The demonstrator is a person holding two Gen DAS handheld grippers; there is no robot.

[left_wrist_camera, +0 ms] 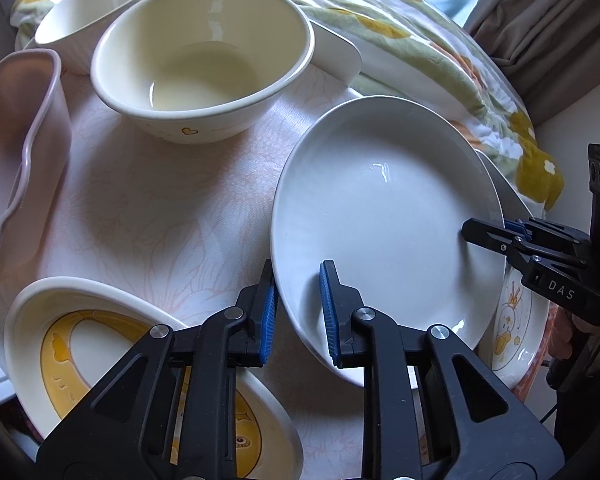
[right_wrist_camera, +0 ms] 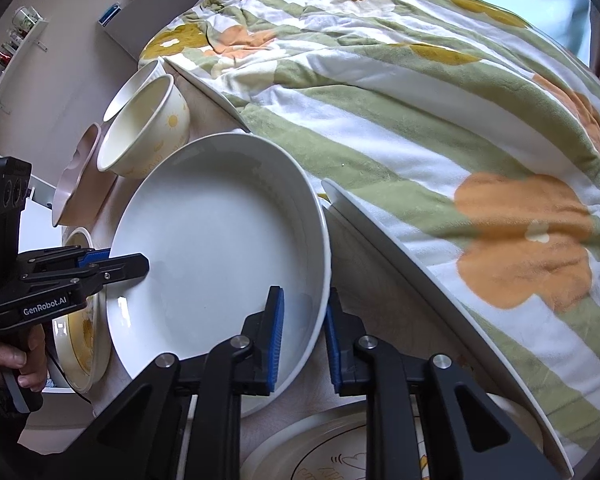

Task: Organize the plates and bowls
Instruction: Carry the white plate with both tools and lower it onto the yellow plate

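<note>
A large plain white deep plate (left_wrist_camera: 384, 216) is held tilted above the table; it also shows in the right wrist view (right_wrist_camera: 220, 248). My left gripper (left_wrist_camera: 298, 312) straddles its near rim, one blue pad inside, one outside. My right gripper (right_wrist_camera: 302, 340) straddles the opposite rim the same way and shows at the right of the left wrist view (left_wrist_camera: 496, 236). The left gripper shows in the right wrist view (right_wrist_camera: 128, 262) on the plate's left rim. A cream bowl (left_wrist_camera: 202, 52) with a heart stands behind.
A white bowl (left_wrist_camera: 96, 4) and a pink wavy container (left_wrist_camera: 20, 152) stand at the back left. A yellow-pattern plate (left_wrist_camera: 100, 360) lies under my left gripper, a duck-pattern plate (left_wrist_camera: 516, 328) under the white one. A floral blanket (right_wrist_camera: 420, 120) covers the right.
</note>
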